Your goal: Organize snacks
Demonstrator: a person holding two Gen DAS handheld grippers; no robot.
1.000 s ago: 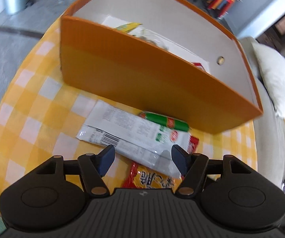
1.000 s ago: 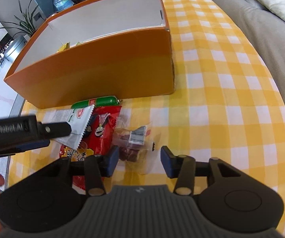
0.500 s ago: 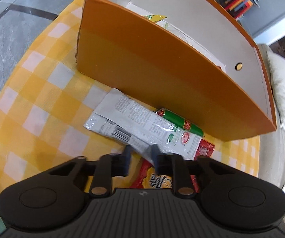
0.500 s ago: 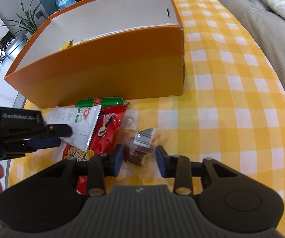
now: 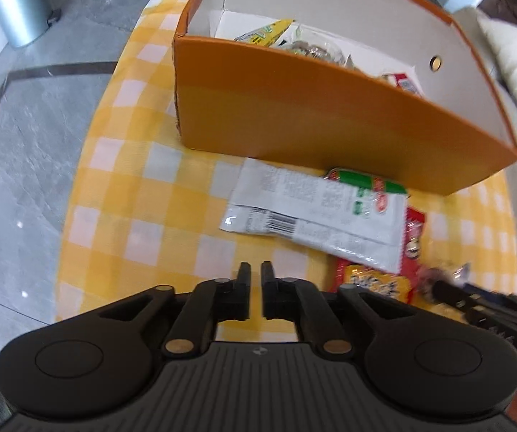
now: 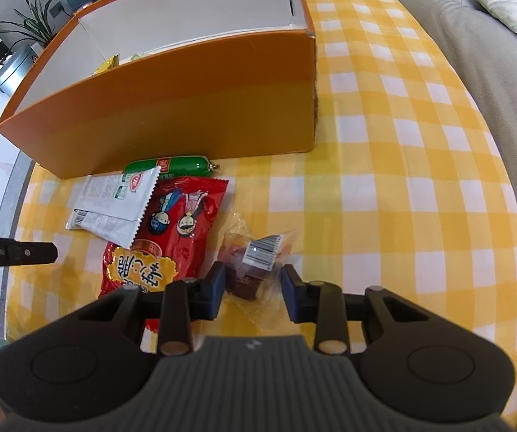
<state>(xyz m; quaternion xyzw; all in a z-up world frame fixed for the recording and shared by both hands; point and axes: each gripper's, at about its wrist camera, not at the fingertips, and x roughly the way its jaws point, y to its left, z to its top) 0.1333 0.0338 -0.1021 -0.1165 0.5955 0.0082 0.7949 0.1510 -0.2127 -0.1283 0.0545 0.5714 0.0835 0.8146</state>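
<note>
An orange box (image 5: 316, 115) (image 6: 172, 115) with several snacks inside stands on the yellow checked table. In front of it lie a green sausage (image 6: 172, 166), a white packet (image 5: 316, 212) (image 6: 114, 208), a red bag (image 6: 172, 234) and a clear packet of brown pieces (image 6: 254, 262). My left gripper (image 5: 252, 273) is shut and empty, left of the white packet. My right gripper (image 6: 253, 280) has its jaws partly closed on either side of the clear packet; whether they touch it I cannot tell.
A grey sofa with a white cushion (image 6: 492, 18) borders the table on the right. The table edge and grey floor (image 5: 24, 144) lie on the left, with a metal bin (image 5: 17, 7) beyond. Bare tablecloth (image 6: 402, 198) lies right of the snacks.
My left gripper closed without taking the white packet and moved back to the left. My right gripper narrowed around the clear packet and moved closer to it.
</note>
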